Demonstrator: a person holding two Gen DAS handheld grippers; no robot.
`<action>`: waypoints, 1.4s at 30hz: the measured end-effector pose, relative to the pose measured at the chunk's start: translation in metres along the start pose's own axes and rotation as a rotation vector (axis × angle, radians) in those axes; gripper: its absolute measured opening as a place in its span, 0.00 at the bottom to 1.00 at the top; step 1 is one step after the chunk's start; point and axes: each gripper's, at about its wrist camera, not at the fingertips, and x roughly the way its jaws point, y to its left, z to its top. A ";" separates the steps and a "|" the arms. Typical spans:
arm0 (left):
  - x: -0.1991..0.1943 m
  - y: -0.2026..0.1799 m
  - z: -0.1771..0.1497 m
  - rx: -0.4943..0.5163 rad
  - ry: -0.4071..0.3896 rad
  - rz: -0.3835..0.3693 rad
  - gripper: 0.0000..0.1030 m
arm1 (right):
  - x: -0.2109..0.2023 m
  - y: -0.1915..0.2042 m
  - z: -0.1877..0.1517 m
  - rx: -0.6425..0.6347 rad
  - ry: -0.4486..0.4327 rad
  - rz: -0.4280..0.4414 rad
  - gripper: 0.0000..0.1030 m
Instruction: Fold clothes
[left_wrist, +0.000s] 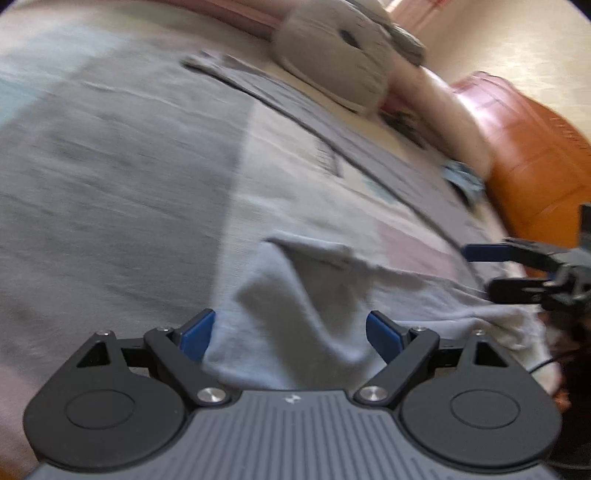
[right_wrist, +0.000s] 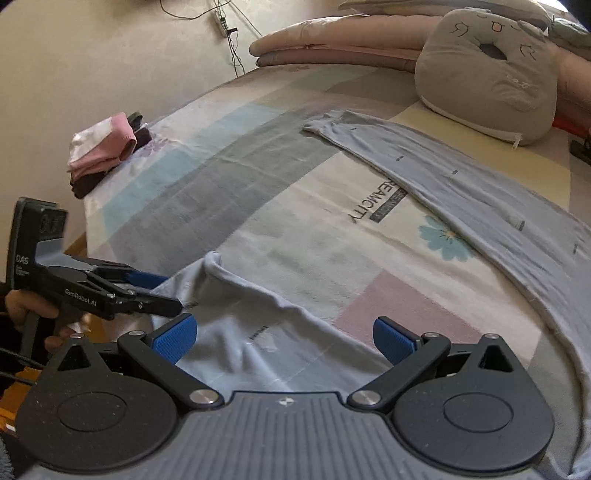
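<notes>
Two hand-held grippers hover over a bed where a pale blue-grey garment (right_wrist: 266, 332) lies spread out. Nearest in the right wrist view, the right gripper (right_wrist: 284, 338) has its blue-padded jaws spread wide, and a rumpled corner of the garment lies between and below them, not pinched. The left gripper (right_wrist: 159, 291) comes in from the left side of that view, held by a hand (right_wrist: 26, 306), its tips at the raised, folded edge of the same cloth; whether they touch it cannot be told. In the left wrist view, which is blurred, the left gripper's jaws also stand wide apart, with a peak of the cloth rising between them and not pressed.

The garment is thin, soft and creased, with tiny dark marks. A long band (right_wrist: 461, 184) of it stretches away toward the far right.

Under it the bedsheet (right_wrist: 258, 192) shows grey, cream, pink and light blue blocks, dark lettering and a blue flower. Farther off, a small pile of folded clothes (right_wrist: 105, 155), pink and dark, sits at the bed's left edge. At the head lies a grey animal-face cushion (right_wrist: 487, 85).
</notes>
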 end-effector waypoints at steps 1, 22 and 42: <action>0.001 -0.002 0.003 0.007 0.015 -0.022 0.85 | 0.000 0.001 -0.001 0.009 0.001 -0.007 1.00; 0.048 -0.142 -0.013 0.110 0.202 -0.217 0.85 | -0.084 -0.086 -0.080 0.281 -0.132 -0.140 1.00; -0.006 -0.126 -0.042 0.006 0.010 0.120 0.85 | -0.090 -0.105 -0.090 0.197 -0.116 0.032 1.00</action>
